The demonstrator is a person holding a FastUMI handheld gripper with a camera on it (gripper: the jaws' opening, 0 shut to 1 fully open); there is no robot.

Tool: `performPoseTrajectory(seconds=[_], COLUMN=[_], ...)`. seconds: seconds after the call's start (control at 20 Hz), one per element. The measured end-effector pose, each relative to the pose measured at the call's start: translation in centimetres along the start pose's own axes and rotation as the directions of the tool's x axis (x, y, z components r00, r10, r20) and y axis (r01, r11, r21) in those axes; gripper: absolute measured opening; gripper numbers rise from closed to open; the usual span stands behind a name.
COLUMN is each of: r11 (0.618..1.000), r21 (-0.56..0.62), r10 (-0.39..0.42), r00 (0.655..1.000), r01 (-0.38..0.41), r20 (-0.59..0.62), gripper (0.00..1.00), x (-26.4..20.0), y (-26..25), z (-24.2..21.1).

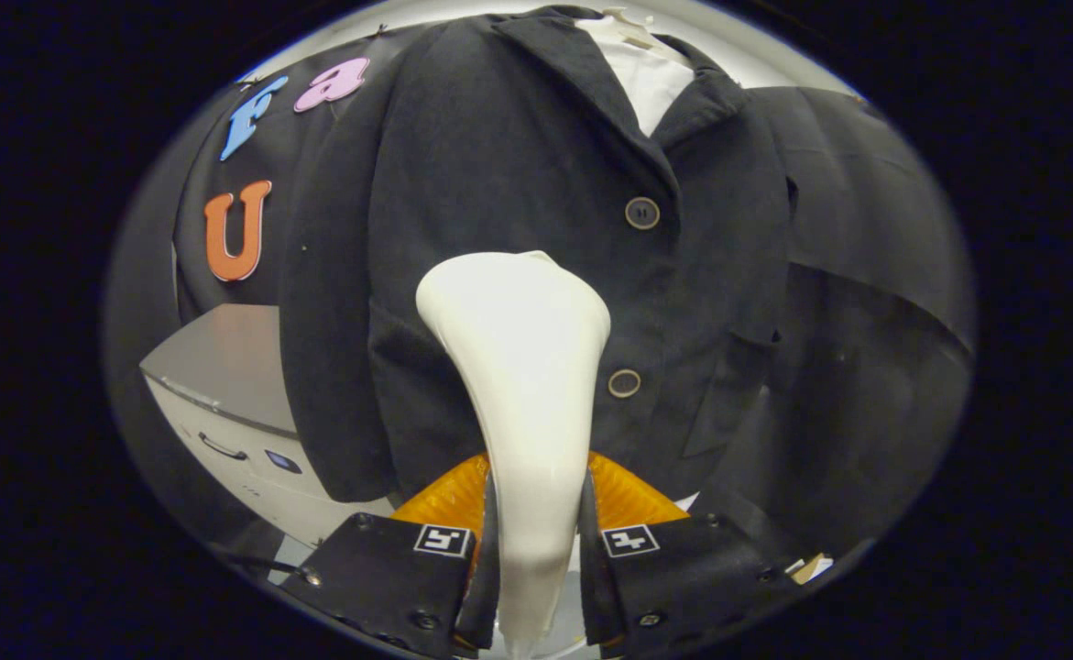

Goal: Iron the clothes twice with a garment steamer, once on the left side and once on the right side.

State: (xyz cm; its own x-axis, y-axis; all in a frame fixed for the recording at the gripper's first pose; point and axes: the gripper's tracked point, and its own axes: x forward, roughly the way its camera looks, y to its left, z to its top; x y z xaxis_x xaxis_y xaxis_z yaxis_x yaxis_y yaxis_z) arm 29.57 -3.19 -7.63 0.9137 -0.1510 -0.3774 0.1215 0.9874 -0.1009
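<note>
The gripper (pixel 536 550) clamps the garment steamer (pixel 522 385), its head pointing straight ahead at the dark jacket's (pixel 518 156) front, beside the buttons.

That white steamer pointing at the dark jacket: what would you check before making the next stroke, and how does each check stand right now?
1. Grip: the gripper has both fingers pressed on the steamer handle. Ok.
2. Aim: the steamer head faces the jacket front, just beside the buttons. Ok.
3. Head touching the cloth: cannot tell.
4. Jacket hanging upright and buttoned, on a hanger. Ok.
5. Steam coming out: cannot tell.
6. The white cabinet beside the jacket sits clear of the steamer. Ok.
</note>
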Motion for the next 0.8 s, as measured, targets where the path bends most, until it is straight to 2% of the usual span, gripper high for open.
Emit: performPoseTrajectory(seconds=[0.25,0.8], r11=[1.000,0.996], r21=[-0.024,-0.076], r10=[-0.013,-0.055], r00=[0.999,0.975], r01=[0.012,0.039], r20=[-0.050,-0.214], gripper=[0.39,0.39], x=[0.7,3.0], y=[0.8,2.1], z=[-2.0,-13.3])
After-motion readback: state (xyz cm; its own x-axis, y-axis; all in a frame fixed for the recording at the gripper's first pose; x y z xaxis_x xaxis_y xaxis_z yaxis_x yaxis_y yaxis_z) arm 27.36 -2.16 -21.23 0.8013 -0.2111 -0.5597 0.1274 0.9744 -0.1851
